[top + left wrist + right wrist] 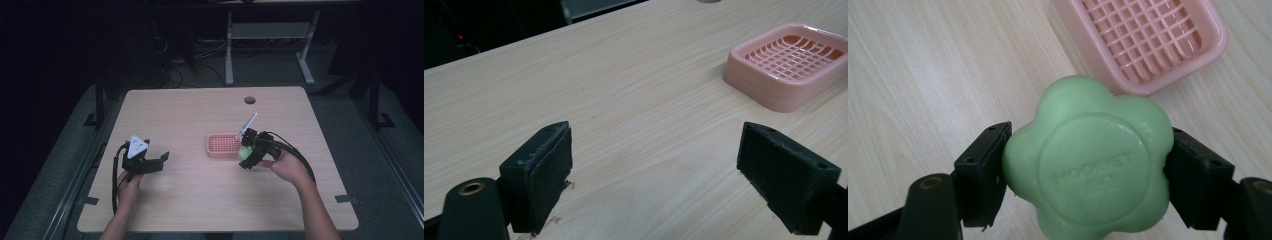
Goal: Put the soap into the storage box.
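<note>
We grip the green soap (pixel 1088 160) in our right tongs (pixel 1088 170) beside the pink dish (pixel 1143 40), our left tongs (pixel 654 170) wide open and empty over the counter (pixel 624 100).

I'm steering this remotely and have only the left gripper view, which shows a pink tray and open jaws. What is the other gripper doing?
Observer: The right gripper is shut on a green flower-shaped soap.
Operator: Is the soap in the pink tray yet?
Observer: No. In the right gripper view it is held off the tray, beside its near edge.
Operator: Anything lying in the tray?
Observer: The high view shows its grid bare.
</note>
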Tool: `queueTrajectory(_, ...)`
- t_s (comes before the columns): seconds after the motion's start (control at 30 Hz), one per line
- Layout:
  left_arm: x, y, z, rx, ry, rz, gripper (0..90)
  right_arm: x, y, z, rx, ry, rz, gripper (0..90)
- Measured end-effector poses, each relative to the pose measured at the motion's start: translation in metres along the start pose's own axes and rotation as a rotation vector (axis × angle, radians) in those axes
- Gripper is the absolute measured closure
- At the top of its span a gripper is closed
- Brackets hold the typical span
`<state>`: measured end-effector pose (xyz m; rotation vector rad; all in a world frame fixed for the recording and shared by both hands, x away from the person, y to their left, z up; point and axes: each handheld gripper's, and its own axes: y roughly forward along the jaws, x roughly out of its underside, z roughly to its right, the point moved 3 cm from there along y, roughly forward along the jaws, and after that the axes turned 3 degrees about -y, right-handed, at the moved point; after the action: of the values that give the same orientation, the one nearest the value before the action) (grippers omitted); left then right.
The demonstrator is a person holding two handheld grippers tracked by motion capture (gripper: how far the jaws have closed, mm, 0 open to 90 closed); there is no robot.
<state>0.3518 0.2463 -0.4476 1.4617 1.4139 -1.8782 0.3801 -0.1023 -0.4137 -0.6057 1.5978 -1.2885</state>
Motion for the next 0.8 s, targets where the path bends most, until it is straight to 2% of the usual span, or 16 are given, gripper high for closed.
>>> queueTrajectory(0.3, 0.0, 0.0, -0.001, 0.0, 0.0, -0.001, 14.3, -0.012, -0.001, 0.006, -0.015, 0.001, 0.015, 25.9)
queueTrajectory(0.8, 0.0, -0.001, -0.001, 0.0, -0.005, 0.004, 14.3, -0.03, 0.002, 0.013, -0.013, -0.014, -0.008, 25.8)
